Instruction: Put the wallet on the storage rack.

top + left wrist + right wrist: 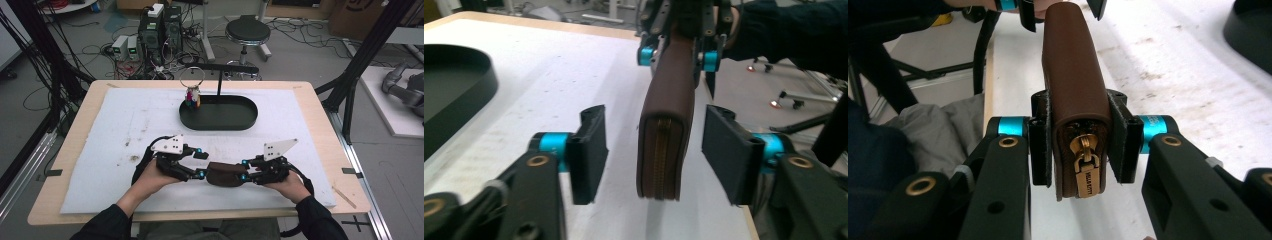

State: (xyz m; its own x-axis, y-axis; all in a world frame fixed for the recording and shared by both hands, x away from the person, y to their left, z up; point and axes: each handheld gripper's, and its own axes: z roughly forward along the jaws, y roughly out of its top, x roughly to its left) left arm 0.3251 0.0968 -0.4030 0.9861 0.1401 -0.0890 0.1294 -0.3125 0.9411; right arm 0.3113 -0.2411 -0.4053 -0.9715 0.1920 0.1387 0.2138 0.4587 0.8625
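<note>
A brown leather zip wallet (226, 174) is held level over the front of the white mat (115, 130), between my two grippers. My right gripper (244, 170) is shut on one end; in the right gripper view its pads (1040, 145) press both sides of the wallet (1073, 75) around the brass zip pull (1087, 167). My left gripper (201, 164) is open at the other end. In the left gripper view the wallet (666, 125) stands between the spread pads (589, 150) with a gap on each side.
A black oval tray (235, 112) lies at the mat's far middle, with a thin post and crossbar (220, 67). A key ring with a colourful charm (192, 96) hangs at the tray's left end. The wooden table's edge (200, 216) runs close under my hands.
</note>
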